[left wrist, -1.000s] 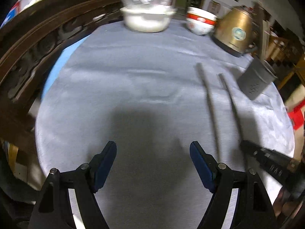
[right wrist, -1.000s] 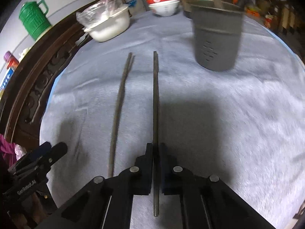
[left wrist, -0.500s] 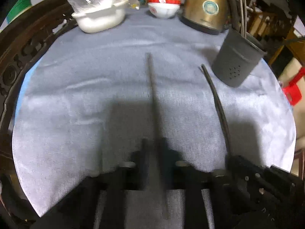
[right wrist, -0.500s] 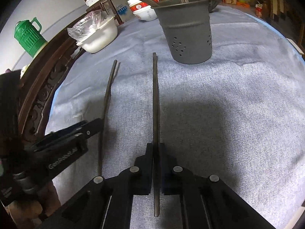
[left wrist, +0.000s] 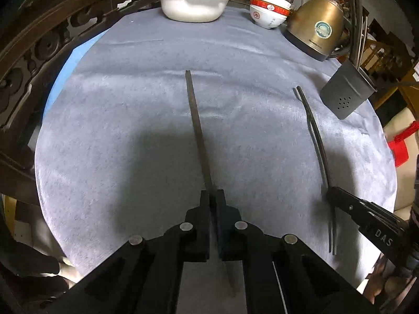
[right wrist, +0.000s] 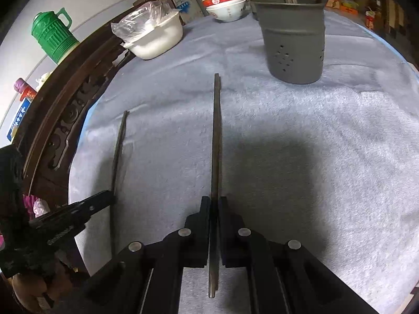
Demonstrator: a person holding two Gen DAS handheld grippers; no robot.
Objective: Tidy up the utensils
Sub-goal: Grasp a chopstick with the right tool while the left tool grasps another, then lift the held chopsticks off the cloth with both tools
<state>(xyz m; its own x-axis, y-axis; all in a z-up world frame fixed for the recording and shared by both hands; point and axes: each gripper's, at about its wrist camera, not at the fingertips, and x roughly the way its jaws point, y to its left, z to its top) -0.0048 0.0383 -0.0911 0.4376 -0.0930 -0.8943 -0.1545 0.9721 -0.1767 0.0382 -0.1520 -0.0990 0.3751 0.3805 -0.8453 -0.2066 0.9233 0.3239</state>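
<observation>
Each gripper is shut on one dark chopstick. My left gripper (left wrist: 215,193) holds a chopstick (left wrist: 197,125) pointing forward over the grey cloth. My right gripper (right wrist: 215,199) holds the other chopstick (right wrist: 216,136), its tip toward the grey perforated utensil holder (right wrist: 294,39). In the left wrist view the right gripper (left wrist: 330,192) and its chopstick (left wrist: 315,136) are at the right, near the holder (left wrist: 347,93), which has several utensils standing in it. In the right wrist view the left gripper (right wrist: 111,197) and its chopstick (right wrist: 117,151) are at the left.
A round table under a grey cloth (left wrist: 131,99). At the back stand a white dish with a plastic bag (left wrist: 193,2), stacked red-rimmed bowls (left wrist: 269,10) and a brass kettle (left wrist: 316,31). A carved wooden chair back (right wrist: 65,99) curves along the left; a green jug (right wrist: 53,35) stands behind it.
My left gripper was open and empty a second ago; it has swung over the left chopstick and shut on it. My right gripper, still holding its chopstick, has moved closer to the holder.
</observation>
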